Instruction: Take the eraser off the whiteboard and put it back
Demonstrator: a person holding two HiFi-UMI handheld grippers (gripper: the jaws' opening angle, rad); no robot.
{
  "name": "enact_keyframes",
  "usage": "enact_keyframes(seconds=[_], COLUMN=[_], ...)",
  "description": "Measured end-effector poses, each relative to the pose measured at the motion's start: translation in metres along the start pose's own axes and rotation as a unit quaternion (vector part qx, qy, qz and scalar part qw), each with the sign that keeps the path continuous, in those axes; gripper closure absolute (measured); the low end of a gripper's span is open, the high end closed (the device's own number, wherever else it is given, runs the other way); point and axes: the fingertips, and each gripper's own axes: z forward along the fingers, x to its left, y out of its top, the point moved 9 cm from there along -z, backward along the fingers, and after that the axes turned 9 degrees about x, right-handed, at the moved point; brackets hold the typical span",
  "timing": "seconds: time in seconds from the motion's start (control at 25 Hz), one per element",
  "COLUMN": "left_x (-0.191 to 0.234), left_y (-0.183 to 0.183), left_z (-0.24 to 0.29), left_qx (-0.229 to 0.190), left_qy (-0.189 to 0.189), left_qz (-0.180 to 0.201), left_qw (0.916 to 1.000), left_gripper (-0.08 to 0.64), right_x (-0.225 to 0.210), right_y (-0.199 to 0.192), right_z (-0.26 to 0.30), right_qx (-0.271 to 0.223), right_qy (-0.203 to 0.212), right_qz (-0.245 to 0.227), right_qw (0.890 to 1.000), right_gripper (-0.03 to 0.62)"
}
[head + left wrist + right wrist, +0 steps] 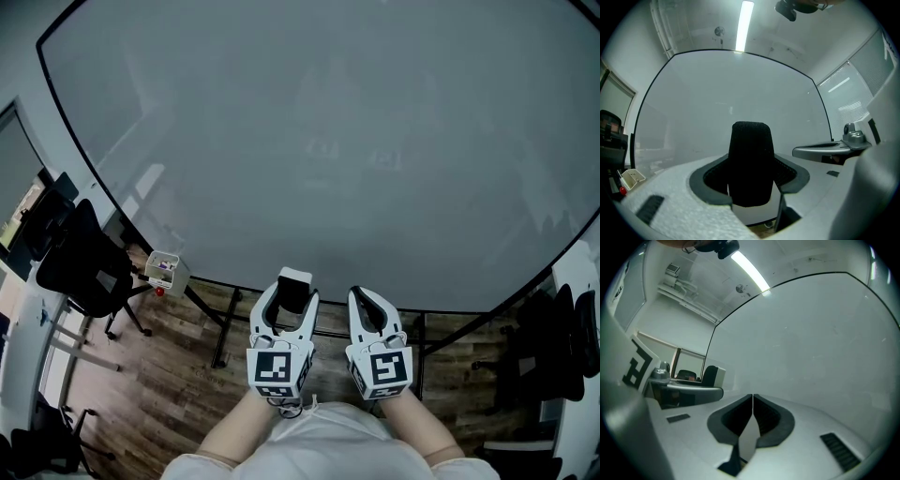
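While our right gripper (pixel 753 400) sits pressed together and empty at five o'clock, our left gripper (pixel 293 294) pinches the eraser (pixel 750 161) by its sides. We judge it light, with soft felt and a firm back, unlikely to slip. It is held near the whiteboard (pixel 328 141) at twelve o'clock.

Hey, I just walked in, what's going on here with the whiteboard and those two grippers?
A person stands facing a whiteboard with a gripper in each hand, both pointed at the board. The left gripper is clamped on the eraser, whose black felt shows between the jaws, near the board's lower edge. Whether the eraser touches the board can't be told. The right gripper is shut and empty beside it.
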Motion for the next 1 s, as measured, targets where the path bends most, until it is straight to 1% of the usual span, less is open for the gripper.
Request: enact_keyframes(seconds=[0.16, 0.4, 0.64, 0.76, 0.88, 1.0], left_x=[-0.001, 0.001, -0.001, -0.001, 0.0, -0.002], left_y=[0.011, 0.048, 0.087, 0.093, 0.093, 0.095], left_z=[0.01, 0.031, 0.051, 0.062, 0.073, 0.08], left_qx=[-0.009, -0.045, -0.082, -0.085, -0.076, -0.069], left_qy=[-0.015, -0.011, -0.012, -0.012, -0.008, 0.002], left_qz=[-0.01, 0.012, 0.032, 0.034, 0.029, 0.036], left_qw=[0.9998, 0.9988, 0.996, 0.9957, 0.9966, 0.997], left_gripper=[0.297, 0.296, 0.296, 0.296, 0.296, 0.296], right_x=[-0.006, -0.017, -0.028, -0.031, -0.034, -0.039], right_y=[0.002, 0.011, 0.013, 0.014, 0.015, 0.015], right_z=[0.001, 0.003, 0.005, 0.009, 0.012, 0.012], right_qx=[-0.002, -0.01, -0.01, -0.01, -0.012, -0.013], right_qy=[-0.003, -0.009, -0.017, -0.019, -0.019, -0.02], right_qz=[-0.002, -0.01, -0.007, -0.002, -0.002, -0.005], right_qw=[1.0, 1.0, 1.0, 1.0, 1.0, 1.0], right_gripper=[0.565, 0.565, 0.565, 0.565, 0.565, 0.565])
